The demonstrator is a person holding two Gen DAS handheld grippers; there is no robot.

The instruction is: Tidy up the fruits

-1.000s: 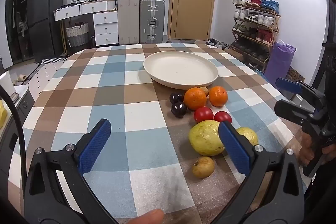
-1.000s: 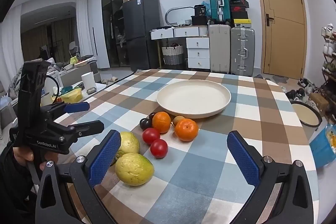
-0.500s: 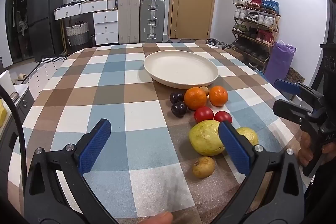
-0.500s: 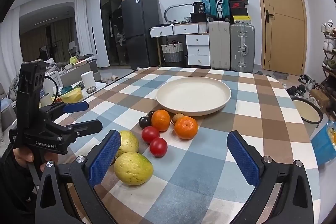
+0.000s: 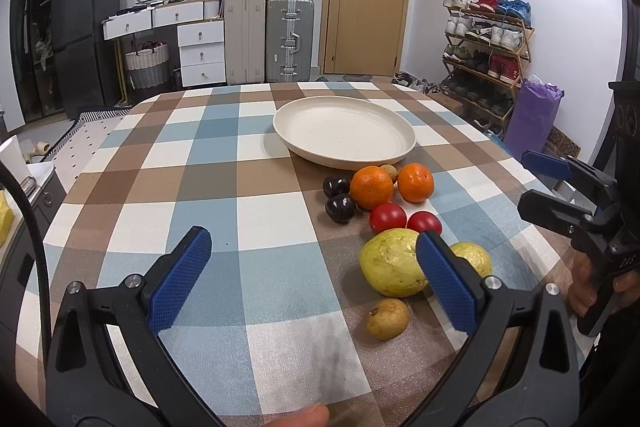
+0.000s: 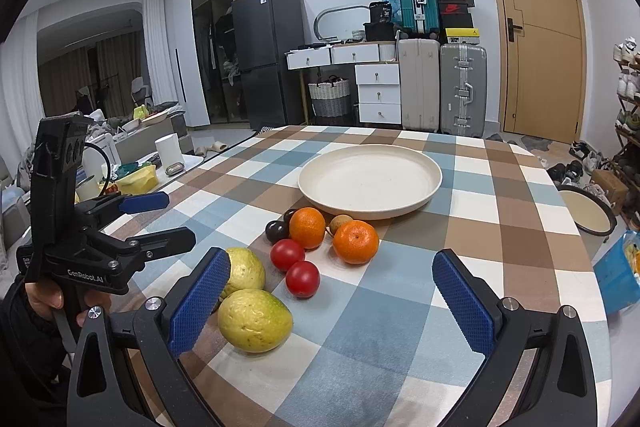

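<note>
The checked bench (image 5: 168, 163) carries a wide cream plate (image 5: 344, 135) toward its far side, with nothing on it. The fruit lies in a cluster on the bench just in front of the plate. Nearest the fingers are two yellow-green guavas (image 6: 254, 319), side by side. Beyond them sit two oranges (image 5: 372, 187), with a small brown fruit (image 6: 341, 223) between them, close to the plate's rim. Two red tomatoes (image 6: 302, 279) lie between oranges and guavas, and two dark plums (image 5: 340, 207) sit to the left of the oranges. A small tan fruit (image 5: 387, 319) lies apart, just nearer than the big guava.

The left gripper (image 5: 312, 283) hovers over the bench, fingers spread wide, holding nothing. The right gripper (image 6: 330, 301) hovers likewise, fingers spread and holding nothing.
</note>
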